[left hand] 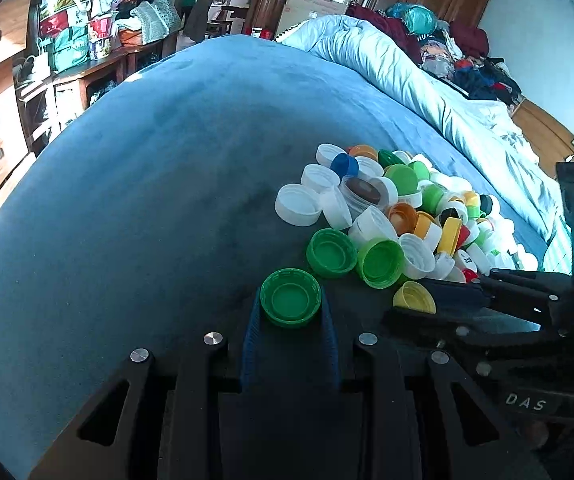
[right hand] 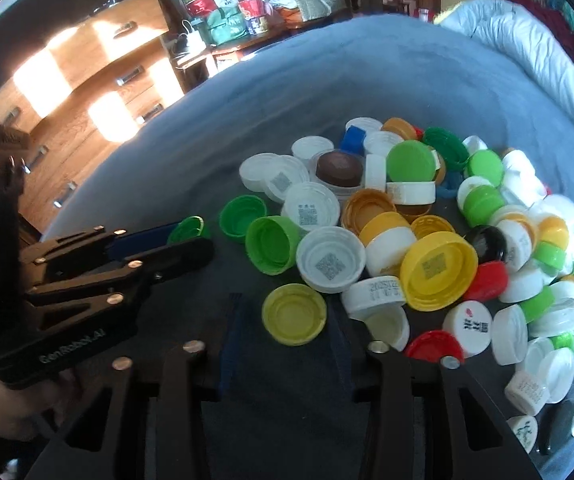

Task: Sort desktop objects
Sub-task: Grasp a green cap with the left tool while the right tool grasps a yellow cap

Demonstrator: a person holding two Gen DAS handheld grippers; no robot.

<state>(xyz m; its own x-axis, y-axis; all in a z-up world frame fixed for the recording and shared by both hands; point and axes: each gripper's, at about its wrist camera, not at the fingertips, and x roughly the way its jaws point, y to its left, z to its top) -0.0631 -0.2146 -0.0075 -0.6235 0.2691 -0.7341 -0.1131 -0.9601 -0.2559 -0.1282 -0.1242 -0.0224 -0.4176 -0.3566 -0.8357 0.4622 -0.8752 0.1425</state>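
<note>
- Blue bedspread (left hand: 127, 200) covers a bed in a cluttered bedroom, with a rumpled pale duvet (left hand: 407, 76) along its far side.
- Pile of bottle caps (right hand: 427, 220) lies on the spread.
- Left gripper (left hand: 290, 304) clamps a green cap (left hand: 290, 298), open side up, just beside the pile.
- Right gripper (right hand: 287, 316) stands narrowly apart around a yellow cap (right hand: 294, 314) at the pile's near edge; whether it grips, I cannot tell.
</note>
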